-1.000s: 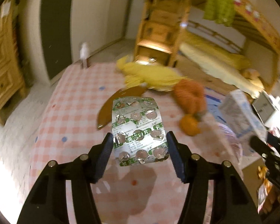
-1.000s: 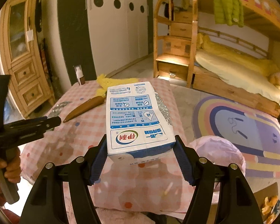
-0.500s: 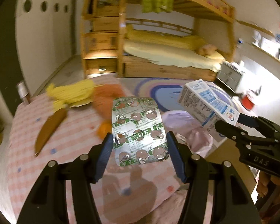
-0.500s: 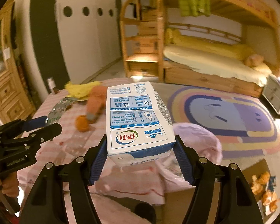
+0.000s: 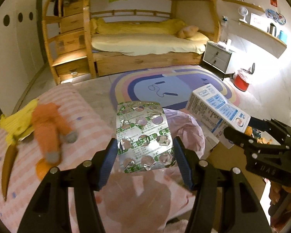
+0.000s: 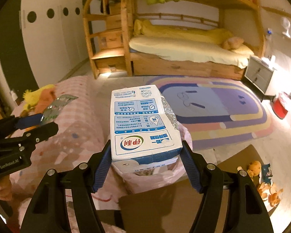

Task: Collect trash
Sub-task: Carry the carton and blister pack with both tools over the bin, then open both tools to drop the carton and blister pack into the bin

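Note:
My left gripper point(image 5: 144, 163) is shut on a silver and green blister pack point(image 5: 143, 136), held above the edge of the pink checked table point(image 5: 87, 116). My right gripper point(image 6: 145, 163) is shut on a white and blue milk carton point(image 6: 141, 124), held over a pink bag-lined bin point(image 6: 176, 174). The bin also shows in the left wrist view point(image 5: 186, 124), just beyond the blister pack. The carton shows there too point(image 5: 215, 108), at the right. The left gripper and blister pack point(image 6: 58, 104) show at the left of the right wrist view.
On the table lie an orange plush toy point(image 5: 48, 124), a yellow cloth point(image 5: 17, 120) and a brown knife-shaped thing point(image 5: 8, 161). Orange peel and a wrapper point(image 6: 265, 182) lie on the floor by a brown board point(image 6: 184, 194). A red bin point(image 6: 281, 106) stands far right.
Both grippers have swung right, away from the table's middle and towards the pink bin. The carton now hangs over the bin. Both grips are unchanged.

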`<state>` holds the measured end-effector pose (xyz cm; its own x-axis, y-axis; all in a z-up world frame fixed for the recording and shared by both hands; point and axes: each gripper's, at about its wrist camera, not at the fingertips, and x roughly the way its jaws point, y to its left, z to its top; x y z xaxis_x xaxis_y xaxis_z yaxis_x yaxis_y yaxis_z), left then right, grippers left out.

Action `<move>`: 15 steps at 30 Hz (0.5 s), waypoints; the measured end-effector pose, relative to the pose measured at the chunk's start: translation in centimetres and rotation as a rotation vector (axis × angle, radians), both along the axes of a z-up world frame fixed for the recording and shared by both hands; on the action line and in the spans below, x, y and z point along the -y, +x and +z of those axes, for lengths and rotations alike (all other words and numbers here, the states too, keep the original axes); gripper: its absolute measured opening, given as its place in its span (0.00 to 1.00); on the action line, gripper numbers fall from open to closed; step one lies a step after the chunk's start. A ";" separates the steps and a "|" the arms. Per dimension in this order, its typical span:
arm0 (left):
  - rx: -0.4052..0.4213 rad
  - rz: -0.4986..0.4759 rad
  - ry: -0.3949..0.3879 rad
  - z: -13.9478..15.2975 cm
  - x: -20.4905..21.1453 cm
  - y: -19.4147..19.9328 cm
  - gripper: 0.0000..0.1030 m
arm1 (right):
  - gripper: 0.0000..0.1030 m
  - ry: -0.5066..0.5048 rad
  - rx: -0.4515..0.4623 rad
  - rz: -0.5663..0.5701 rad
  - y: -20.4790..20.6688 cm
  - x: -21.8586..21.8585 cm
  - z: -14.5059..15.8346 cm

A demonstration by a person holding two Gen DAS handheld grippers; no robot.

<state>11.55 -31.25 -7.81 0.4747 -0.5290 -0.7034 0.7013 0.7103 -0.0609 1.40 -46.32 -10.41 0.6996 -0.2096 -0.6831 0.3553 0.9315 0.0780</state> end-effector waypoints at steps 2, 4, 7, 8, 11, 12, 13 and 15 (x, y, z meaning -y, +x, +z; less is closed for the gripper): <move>-0.006 -0.011 0.001 -0.3 1.1 0.7 0.56 | 0.66 0.007 -0.002 -0.007 0.5 0.9 -0.4; -0.013 -0.028 -0.002 -0.7 2.5 1.4 0.56 | 0.66 0.011 -0.008 -0.014 1.1 1.8 -0.9; -0.015 -0.038 -0.003 -1.1 3.9 2.5 0.56 | 0.66 0.011 -0.015 -0.019 2.5 3.2 -1.4; -0.017 -0.037 -0.006 -1.1 4.3 2.9 0.56 | 0.66 0.010 -0.012 -0.019 2.8 3.5 -1.6; -0.025 -0.038 -0.035 -1.0 4.9 3.9 0.57 | 0.67 0.013 0.002 -0.017 3.8 4.2 -2.1; -0.023 -0.035 -0.043 -1.0 5.1 4.2 0.61 | 0.68 0.019 0.005 -0.013 4.2 4.6 -2.4; -0.024 -0.034 -0.057 -0.9 5.1 4.4 0.69 | 0.69 0.026 0.004 -0.010 4.6 4.9 -2.8; -0.028 -0.023 -0.080 -0.8 4.9 4.7 0.73 | 0.75 0.030 -0.010 -0.023 5.0 5.2 -3.5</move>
<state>16.24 -36.14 -8.60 0.4428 -0.5948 -0.6709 0.7145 0.6862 -0.1367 6.36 -51.55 -13.89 0.6879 -0.2050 -0.6962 0.3774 0.9204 0.1019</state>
